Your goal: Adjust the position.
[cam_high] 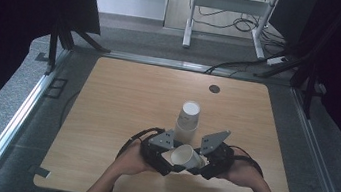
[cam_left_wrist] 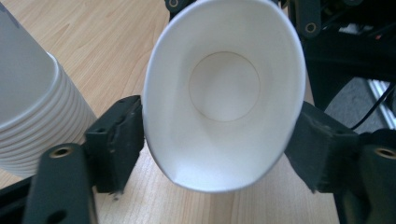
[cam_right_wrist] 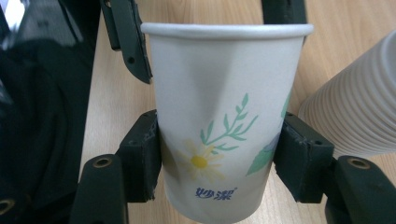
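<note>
A white paper cup (cam_high: 186, 156) with a flower print lies on its side above the table's near middle, held between both grippers. In the left gripper view its open mouth (cam_left_wrist: 224, 93) faces me, squeezed to an oval, and my left gripper (cam_left_wrist: 219, 142) has a pad pressing on each side of the rim. My right gripper (cam_right_wrist: 222, 156) is shut on the cup's lower body (cam_right_wrist: 224, 121), which shows a crease. Seen from the high view, the left gripper (cam_high: 169, 159) and right gripper (cam_high: 199, 166) meet at the cup. An upside-down stack of cups (cam_high: 188, 121) stands just behind.
The wooden table (cam_high: 107, 97) has a dark cable hole (cam_high: 214, 88) near its far edge. The cup stack (cam_left_wrist: 32, 107) stands close beside the left jaw, and it (cam_right_wrist: 355, 107) is also near the right gripper. A white frame (cam_high: 225, 13) and cables lie beyond.
</note>
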Demonstrator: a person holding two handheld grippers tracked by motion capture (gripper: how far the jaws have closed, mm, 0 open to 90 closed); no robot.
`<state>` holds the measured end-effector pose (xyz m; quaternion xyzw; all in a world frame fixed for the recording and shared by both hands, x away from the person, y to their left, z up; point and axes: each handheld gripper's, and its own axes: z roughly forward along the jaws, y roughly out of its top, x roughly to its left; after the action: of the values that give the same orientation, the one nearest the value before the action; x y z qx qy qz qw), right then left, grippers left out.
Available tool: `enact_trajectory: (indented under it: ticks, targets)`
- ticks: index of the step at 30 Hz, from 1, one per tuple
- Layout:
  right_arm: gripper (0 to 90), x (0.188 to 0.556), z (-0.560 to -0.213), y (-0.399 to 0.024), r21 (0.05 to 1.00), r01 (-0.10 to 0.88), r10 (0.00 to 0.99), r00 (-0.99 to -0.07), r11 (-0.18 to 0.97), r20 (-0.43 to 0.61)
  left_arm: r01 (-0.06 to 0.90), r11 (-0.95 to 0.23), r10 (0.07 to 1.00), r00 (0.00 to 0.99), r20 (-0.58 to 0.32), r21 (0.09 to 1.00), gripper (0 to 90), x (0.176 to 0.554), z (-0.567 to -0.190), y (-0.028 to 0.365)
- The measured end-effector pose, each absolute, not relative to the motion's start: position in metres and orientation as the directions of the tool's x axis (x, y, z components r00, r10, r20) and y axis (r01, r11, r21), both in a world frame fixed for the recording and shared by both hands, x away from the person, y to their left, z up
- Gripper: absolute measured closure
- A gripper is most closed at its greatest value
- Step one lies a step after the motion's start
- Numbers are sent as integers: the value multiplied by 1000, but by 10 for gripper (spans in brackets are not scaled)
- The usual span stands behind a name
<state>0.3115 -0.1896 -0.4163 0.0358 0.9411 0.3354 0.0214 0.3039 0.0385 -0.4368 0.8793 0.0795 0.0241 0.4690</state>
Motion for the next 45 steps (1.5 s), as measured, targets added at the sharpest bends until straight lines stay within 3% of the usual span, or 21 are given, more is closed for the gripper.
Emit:
enact_trajectory:
  ticks: [11,21,38,45]
  targets:
    - [378,306,-442,-210,804,111,150,-988,584,27,138,-498,156,985,-69,856,214,305,-434,40]
    - [377,300,-458,-209,876,109,159,-987,471,37,134,-493,151,986,-67,860,223,305,-433,39]
    - [345,303,-461,-202,871,136,151,-986,473,72,101,-521,147,989,-27,848,312,302,-431,38]
    - [185,305,-463,-203,836,165,187,-979,524,76,96,-555,171,985,0,826,314,303,-426,42]
